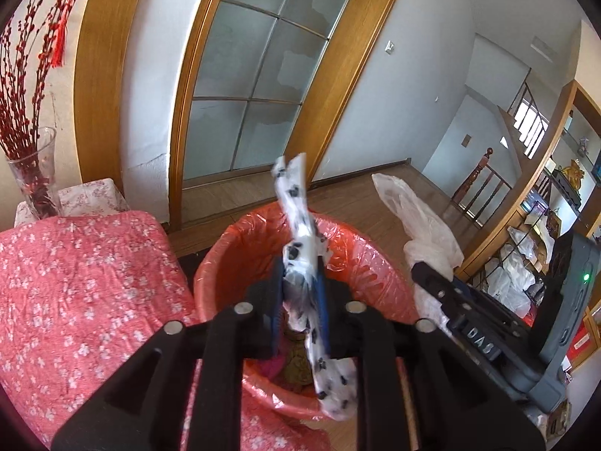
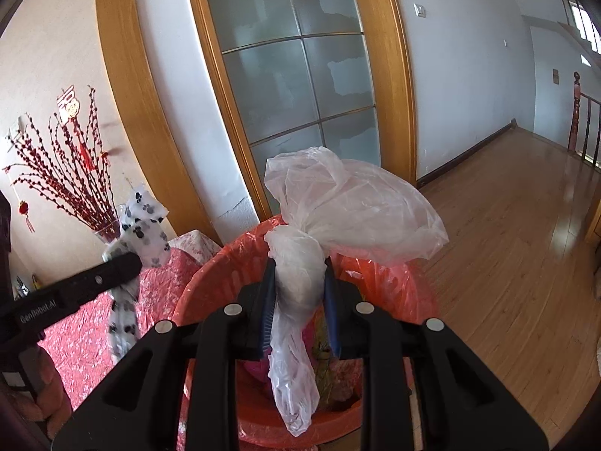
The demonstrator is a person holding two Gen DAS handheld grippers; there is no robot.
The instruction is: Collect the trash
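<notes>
Left wrist view: left gripper (image 1: 302, 285) clamps spotted wrapper (image 1: 300, 255); right gripper (image 2: 298, 285) clamps clear plastic bag (image 2: 353, 210). Both hang above red-lined bin (image 1: 225, 259), unreleased.

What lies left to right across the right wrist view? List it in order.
Red branches in the vase → paw-print wrapper held by the left gripper → clear plastic bag in the right gripper, above the red-lined bin → wooden floor.

Left tongs (image 1: 300, 285) clamped on wrapper, right tongs (image 2: 298, 285) clamped on bag
</notes>
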